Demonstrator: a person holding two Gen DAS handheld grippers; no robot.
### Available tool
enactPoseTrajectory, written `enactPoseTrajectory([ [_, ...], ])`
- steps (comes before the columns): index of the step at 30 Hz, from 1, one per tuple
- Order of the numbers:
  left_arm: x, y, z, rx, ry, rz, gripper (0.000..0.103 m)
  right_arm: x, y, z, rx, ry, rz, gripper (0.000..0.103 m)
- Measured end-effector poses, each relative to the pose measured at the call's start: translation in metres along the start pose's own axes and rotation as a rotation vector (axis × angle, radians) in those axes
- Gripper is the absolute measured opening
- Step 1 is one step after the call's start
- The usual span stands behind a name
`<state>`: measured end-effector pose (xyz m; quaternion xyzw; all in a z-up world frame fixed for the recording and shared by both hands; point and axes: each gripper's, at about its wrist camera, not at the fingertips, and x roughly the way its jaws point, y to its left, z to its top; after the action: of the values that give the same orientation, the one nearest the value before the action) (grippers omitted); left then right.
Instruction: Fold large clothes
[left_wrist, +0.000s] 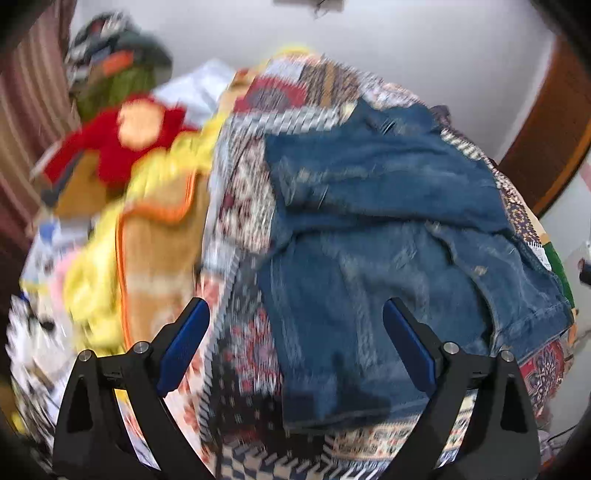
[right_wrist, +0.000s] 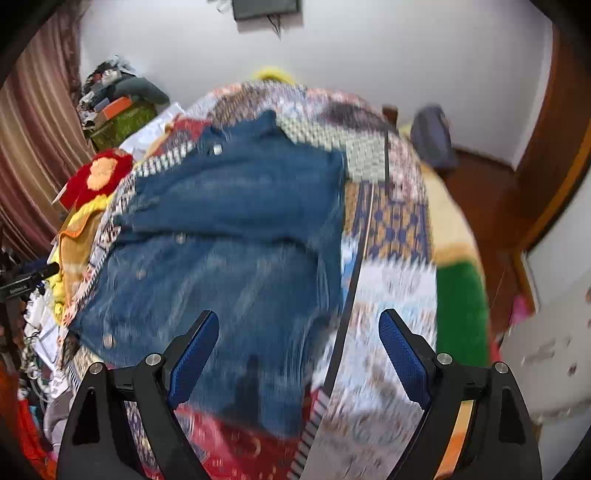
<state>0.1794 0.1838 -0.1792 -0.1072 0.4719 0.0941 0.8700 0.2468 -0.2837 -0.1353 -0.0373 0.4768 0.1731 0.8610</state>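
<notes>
A blue denim garment (left_wrist: 388, 229) lies spread across a bed under a patchwork bedspread (left_wrist: 243, 192), partly folded, one layer lapped over another. The left gripper (left_wrist: 295, 343) hangs over its near edge with jaws wide apart, nothing between them. The right gripper (right_wrist: 299, 354) also stands wide apart above the garment's near right corner, empty. To the left a heap of yellow cloth (left_wrist: 110, 258) and a red soft toy (left_wrist: 122, 144) sit against a striped curtain (right_wrist: 33, 155). Both views are blurred.
</notes>
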Motion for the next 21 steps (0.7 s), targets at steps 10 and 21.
enactPoseTrajectory([
  [10, 0.045, 0.031, -0.072, -0.245, 0.185, -0.069, 0.095, 0.037, -0.008, -0.053, 0.150, 0.095, 0.093, 0.079],
  [21, 0.062, 0.016, -0.083, -0.328, 0.204, -0.291, 0.057, 0.047, 0.002, -0.051, 0.136, 0.082, 0.197, 0.033],
])
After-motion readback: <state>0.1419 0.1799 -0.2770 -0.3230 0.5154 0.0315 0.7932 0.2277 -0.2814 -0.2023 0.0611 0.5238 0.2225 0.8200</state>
